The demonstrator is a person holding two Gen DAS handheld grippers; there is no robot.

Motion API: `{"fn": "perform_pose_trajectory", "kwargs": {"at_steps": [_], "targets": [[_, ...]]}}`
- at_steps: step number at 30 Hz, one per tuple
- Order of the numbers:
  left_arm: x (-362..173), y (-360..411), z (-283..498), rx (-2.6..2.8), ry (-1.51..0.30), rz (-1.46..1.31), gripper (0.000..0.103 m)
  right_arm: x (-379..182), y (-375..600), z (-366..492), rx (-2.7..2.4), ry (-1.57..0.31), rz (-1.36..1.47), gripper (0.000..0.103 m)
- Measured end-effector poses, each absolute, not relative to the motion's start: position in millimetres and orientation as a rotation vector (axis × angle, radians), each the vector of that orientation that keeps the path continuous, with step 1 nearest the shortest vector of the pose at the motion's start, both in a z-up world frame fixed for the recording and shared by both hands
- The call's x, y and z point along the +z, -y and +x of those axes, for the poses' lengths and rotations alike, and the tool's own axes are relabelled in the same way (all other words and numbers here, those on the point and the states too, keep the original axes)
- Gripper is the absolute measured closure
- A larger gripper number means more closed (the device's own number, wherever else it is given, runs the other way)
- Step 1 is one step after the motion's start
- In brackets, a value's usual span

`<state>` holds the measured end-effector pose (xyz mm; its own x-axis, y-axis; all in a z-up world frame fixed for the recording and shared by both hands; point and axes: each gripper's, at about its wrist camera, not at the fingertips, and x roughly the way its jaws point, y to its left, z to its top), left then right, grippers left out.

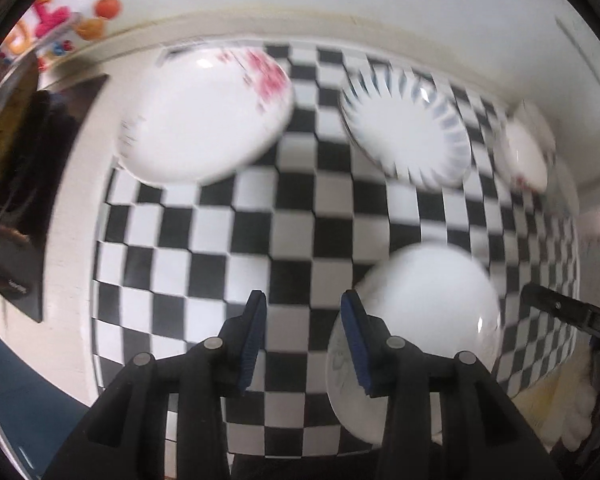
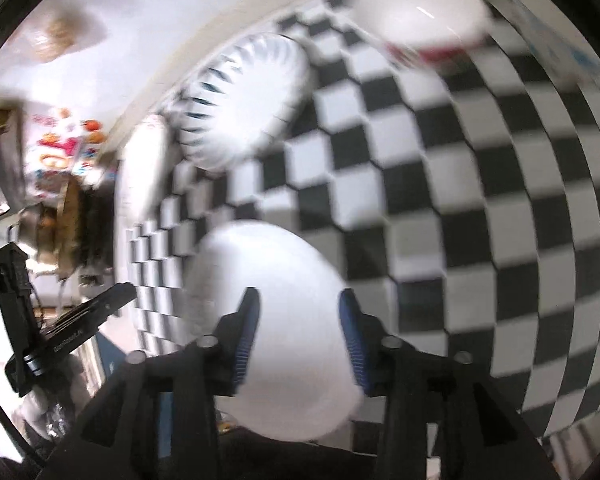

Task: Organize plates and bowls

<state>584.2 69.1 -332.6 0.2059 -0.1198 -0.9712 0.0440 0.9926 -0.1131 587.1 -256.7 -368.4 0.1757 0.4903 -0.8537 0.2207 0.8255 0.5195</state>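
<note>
Nearest, a plain white bowl sits on the checkered desk, just under my right tongs, whose fingers stand apart, empty. My left tongs gape too, beside that bowl. Farther back lie a pink-flowered plate, a blue-rayed plate and a small bowl by the far edge. Writing is too blurred to read.

Left gripper is hovering with jaws parted — blue pads facing each other, nothing between them. Right gripper is likewise standing open; its fingers are angling forward and down — both views are motion-blurred.
</note>
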Motion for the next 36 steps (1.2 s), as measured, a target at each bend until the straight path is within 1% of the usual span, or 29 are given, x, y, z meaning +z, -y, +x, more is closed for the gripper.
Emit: {"fn": "perform_pose_trajectory", "kwargs": {"at_steps": [1,2,3,9,15,20,26,31,36], "targets": [[-327,-75,587,-0.093,-1.337,-0.083,0.066,-360,252,596,0.247,-1.395,0.627,0.048],[-324,-77,590,-0.077,-1.325,-0.095,0.066,-353,248,604,0.278,-1.385,0.637,0.041],[-321,-83,596,-0.057,-1.313,-0.112,0.066,-344,243,615,0.308,-1.369,0.651,0.037],[-311,-135,630,0.046,-1.266,-0.218,0.066,-310,192,681,0.392,-1.323,0.613,0.036],[-332,-203,675,0.077,-1.294,-0.362,0.066,-312,127,748,0.444,-1.376,0.563,0.036],[-373,-244,711,0.062,-1.359,-0.438,0.066,-348,77,805,0.425,-1.435,0.464,0.036],[-417,-251,746,-0.036,-1.424,-0.495,0.068,-418,39,859,0.390,-1.555,0.429,0.037],[-419,-242,766,-0.066,-1.421,-0.417,0.068,-456,23,883,0.369,-1.621,0.373,0.040],[-417,-247,765,-0.107,-1.420,-0.428,0.068,-464,21,890,0.377,-1.640,0.388,0.041]]}}
